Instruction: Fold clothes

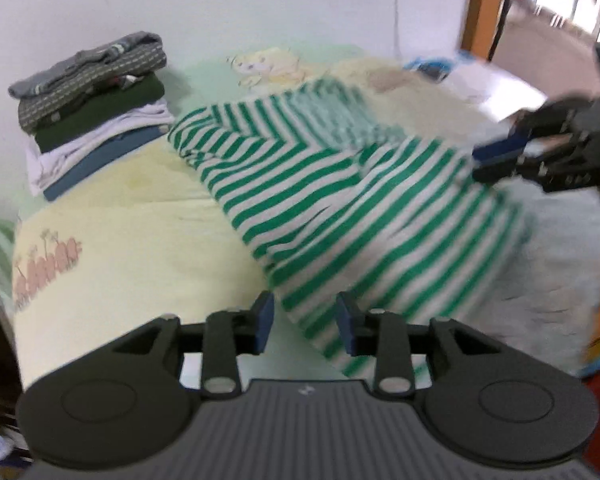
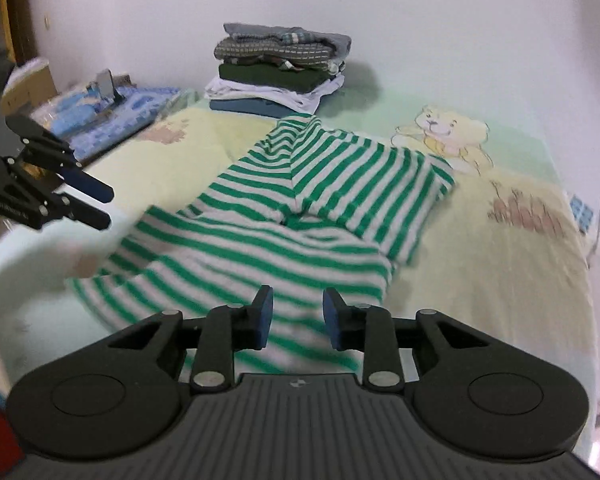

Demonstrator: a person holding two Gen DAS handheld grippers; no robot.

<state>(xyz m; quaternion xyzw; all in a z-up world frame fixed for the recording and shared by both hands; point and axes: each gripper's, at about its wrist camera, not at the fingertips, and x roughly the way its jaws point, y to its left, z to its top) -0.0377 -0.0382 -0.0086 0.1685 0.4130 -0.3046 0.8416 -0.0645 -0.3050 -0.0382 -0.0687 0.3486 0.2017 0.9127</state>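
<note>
Shirt, green and white stripes, lies rumpled across the middle of the bed, one sleeve thrown up toward the stack of folded clothes by the wall. It looks like thin knit: light, limp, sure to sag and bunch wherever it isn't held, though not slippery on the bed's cover. Both grippers hover over its near edge with nothing between the fingers. The left gripper has its fingers spread fairly wide; the right gripper likewise. I'd pinch it at the hem corners or the shoulder seams, where the doubled cloth gives a firmer bite, and keep the two holds well apart so the body hangs flat.
</note>
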